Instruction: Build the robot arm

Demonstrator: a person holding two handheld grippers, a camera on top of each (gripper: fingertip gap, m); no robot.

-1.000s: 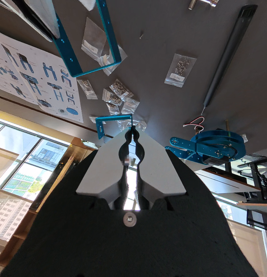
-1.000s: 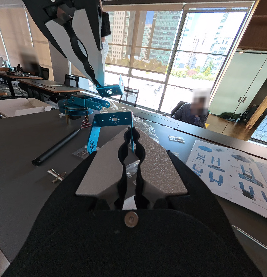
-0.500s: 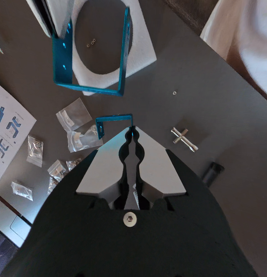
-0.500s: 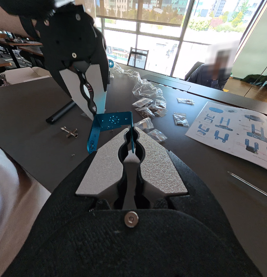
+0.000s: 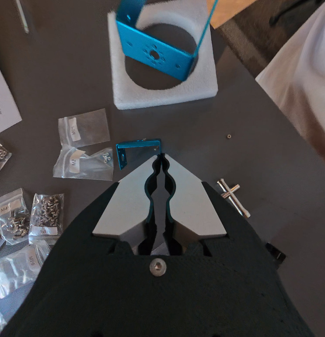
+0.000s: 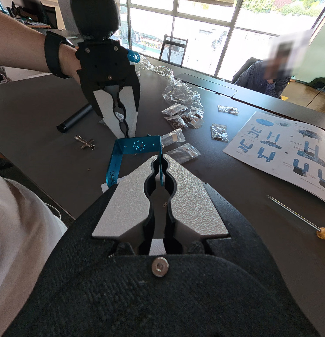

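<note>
My left gripper (image 5: pixel 161 155) is shut on one leg of a small blue metal bracket (image 5: pixel 138 146) and holds it above the dark table, pointing down. My right gripper (image 6: pixel 161 156) is shut on one leg of a larger blue U-shaped bracket (image 6: pixel 138 145), held over the table's near edge. The larger bracket also shows at the top of the left wrist view (image 5: pixel 154 54), above a white foam square with a round hole (image 5: pixel 163 94). The left gripper shows in the right wrist view (image 6: pixel 126 135), its tips just behind the larger bracket.
Small clear bags of screws (image 5: pixel 45 213) lie to the left, also in the right wrist view (image 6: pixel 183 118). A silver cross wrench (image 5: pixel 232 197), a black cylinder tool (image 6: pixel 74 120), an instruction sheet (image 6: pixel 285 151), a yellow-handled screwdriver (image 6: pixel 294 217) and a loose nut (image 5: pixel 228 136) lie on the table. A person sits far right. One gripper's finger ends stand about 12 cm off the other's. The left tips stand about 8 cm off the loose nut (image 5: pixel 228 136).
The left gripper has swung from pointing across the table to pointing straight down near the table's near edge. Both grippers have come lower and closer together, each still holding its bracket.
</note>
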